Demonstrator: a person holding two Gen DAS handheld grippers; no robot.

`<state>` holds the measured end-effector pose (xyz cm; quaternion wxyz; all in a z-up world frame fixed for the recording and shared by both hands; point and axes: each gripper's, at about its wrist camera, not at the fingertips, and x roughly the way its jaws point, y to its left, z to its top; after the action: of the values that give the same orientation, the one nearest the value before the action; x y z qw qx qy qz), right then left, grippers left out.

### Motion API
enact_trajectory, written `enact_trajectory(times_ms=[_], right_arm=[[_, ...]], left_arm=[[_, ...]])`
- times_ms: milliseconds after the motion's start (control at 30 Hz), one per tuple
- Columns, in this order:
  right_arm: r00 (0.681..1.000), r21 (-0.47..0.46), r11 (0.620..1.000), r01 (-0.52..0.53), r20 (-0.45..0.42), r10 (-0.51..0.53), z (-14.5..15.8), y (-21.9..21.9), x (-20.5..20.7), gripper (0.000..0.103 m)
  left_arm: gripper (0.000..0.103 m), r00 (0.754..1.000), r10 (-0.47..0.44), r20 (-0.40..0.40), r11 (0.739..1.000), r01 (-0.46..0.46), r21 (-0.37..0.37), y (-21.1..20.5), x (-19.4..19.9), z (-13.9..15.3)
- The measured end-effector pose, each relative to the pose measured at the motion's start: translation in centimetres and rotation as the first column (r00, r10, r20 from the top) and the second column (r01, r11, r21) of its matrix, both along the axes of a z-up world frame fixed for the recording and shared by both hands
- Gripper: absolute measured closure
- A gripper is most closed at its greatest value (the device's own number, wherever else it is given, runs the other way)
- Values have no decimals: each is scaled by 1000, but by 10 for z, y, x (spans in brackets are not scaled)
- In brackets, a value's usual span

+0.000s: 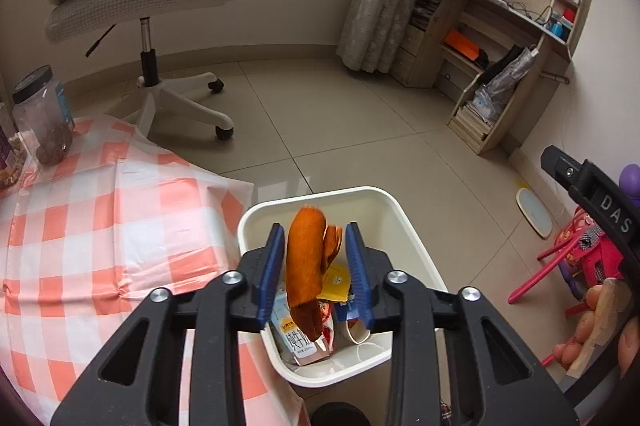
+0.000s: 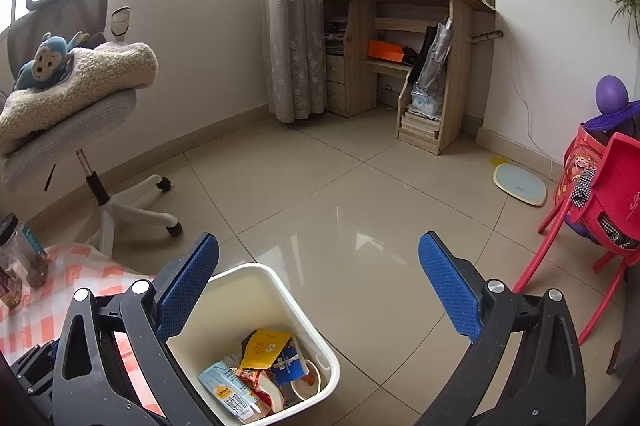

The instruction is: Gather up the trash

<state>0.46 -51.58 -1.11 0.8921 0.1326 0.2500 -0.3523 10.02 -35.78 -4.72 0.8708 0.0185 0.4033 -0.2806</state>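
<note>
Orange peel (image 1: 306, 266), white bin (image 1: 416, 250)

Both wrist views angled down, sharing bin (image 1: 404, 222) (image 2: 276, 280).
</note>
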Motion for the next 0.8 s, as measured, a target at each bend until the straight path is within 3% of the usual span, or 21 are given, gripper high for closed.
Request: enact_trajectory(times_ms=[67, 200, 400, 500, 633, 800], right_arm=[[1000, -3, 1000, 15, 6, -15, 3, -6, -7, 7], [1000, -51, 998, 29, 12, -28, 9, 0, -15, 7], [999, -154, 987, -36, 19, 39, 17, 42, -20, 7], [995, -165, 984, -71, 51, 81, 21, 65, -24, 7], [987, -109, 989, -102, 117, 114, 24, 95, -28, 7], [966, -101, 972, -211, 129, 223, 17, 154, -23, 7]], left_arm=[[44, 1000, -12, -8, 1000, 12, 5, -9, 0, 0], [29, 1000, -17, -1, 1000, 17, 19, -11, -5, 4], [9, 990, 77, 118, 996, -80, 28, 28, -19, 29], [7, 958, 178, 226, 983, -184, 9, 68, -30, 46], [7, 869, 342, 357, 938, -340, -71, 134, -50, 63], [7, 857, 396, 331, 911, -411, -26, 198, -55, 68]])
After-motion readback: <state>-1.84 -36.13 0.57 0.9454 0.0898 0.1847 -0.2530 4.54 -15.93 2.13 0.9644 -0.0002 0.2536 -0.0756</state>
